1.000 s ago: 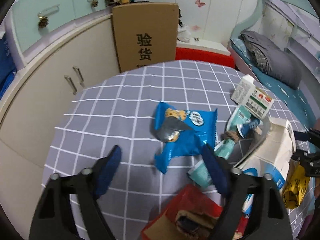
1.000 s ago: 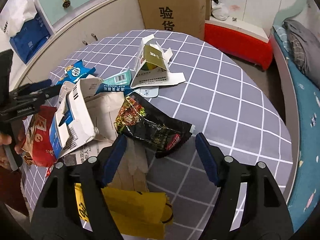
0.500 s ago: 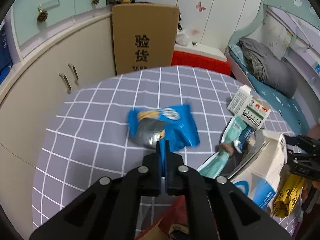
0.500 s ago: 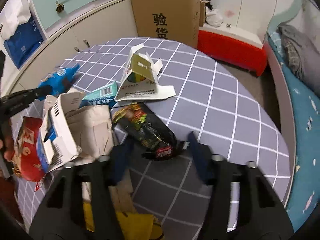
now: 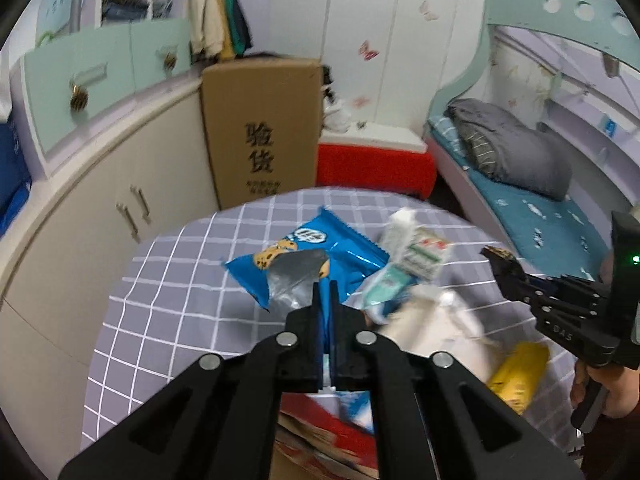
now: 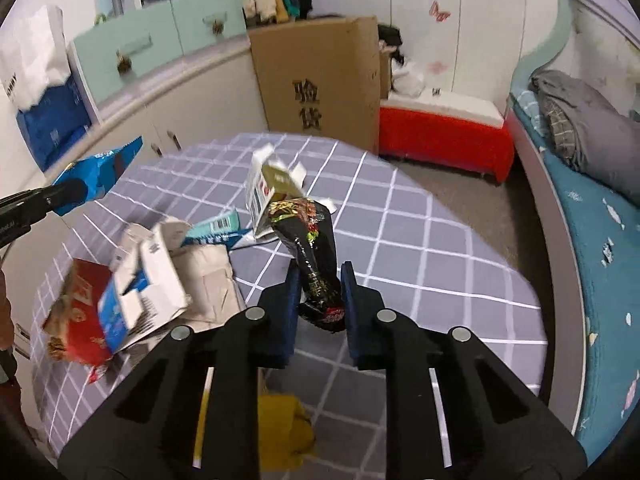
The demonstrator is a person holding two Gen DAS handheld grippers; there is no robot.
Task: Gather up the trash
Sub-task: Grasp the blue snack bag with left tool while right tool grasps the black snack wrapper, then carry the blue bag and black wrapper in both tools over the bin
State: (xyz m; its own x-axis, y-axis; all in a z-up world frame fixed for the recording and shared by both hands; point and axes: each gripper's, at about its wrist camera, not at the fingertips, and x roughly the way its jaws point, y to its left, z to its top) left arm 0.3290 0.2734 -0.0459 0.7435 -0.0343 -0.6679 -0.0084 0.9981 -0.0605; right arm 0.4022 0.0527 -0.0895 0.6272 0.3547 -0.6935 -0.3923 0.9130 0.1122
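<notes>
Both tongs have a wrapper each, lifted off the checked surface!

The left tongs (image 5: 325,292) are squeezed tight on the blue cookie wrapper (image 5: 308,258), which hangs at the centre of the left wrist view, clear above the grey checked surface (image 5: 168,280). The right tongs (image 6: 320,280) have just been closing and now clamp the black snack wrapper (image 6: 310,248) near its lower end, the bag standing up tall at mid-frame in the right wrist view. Left of it on the surface sits the rest of the litter: a torn white and blue carton (image 6: 148,280), a red packet (image 6: 76,312) at lower left, a teal box (image 6: 220,226) and an opened white carton (image 6: 272,188) behind. A yellow bag (image 6: 280,428) lies under the tongs at bottom centre.
</notes>
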